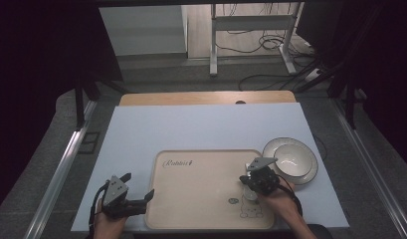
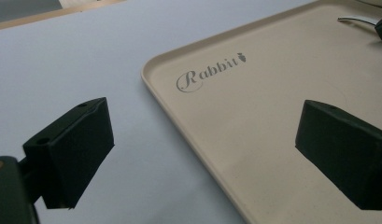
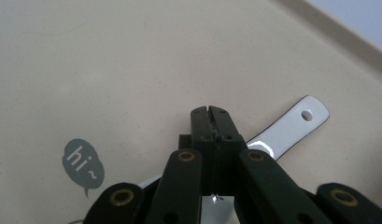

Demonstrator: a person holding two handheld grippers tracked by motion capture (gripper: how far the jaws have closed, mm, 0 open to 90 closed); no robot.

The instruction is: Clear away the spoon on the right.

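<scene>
white spoon [image 3: 296, 126] lying flat on tray [image 3: 132, 70]

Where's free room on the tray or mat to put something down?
Most of the tray is bare: everything from the Rabbit lettering across to its near left corner. The blue mat behind the tray is open right across. It is crowded at the tray's right side, where the right hand-held gripper is shut on a white spoon, with the bowl just beyond.

Off to your right sits a white bowl [image 1: 290, 160] on the pale desk [image 1: 201, 129], just beside the tray's far right corner. Beyond your desk, cables [image 1: 270, 42] trail across the floor [image 1: 191, 74].
</scene>
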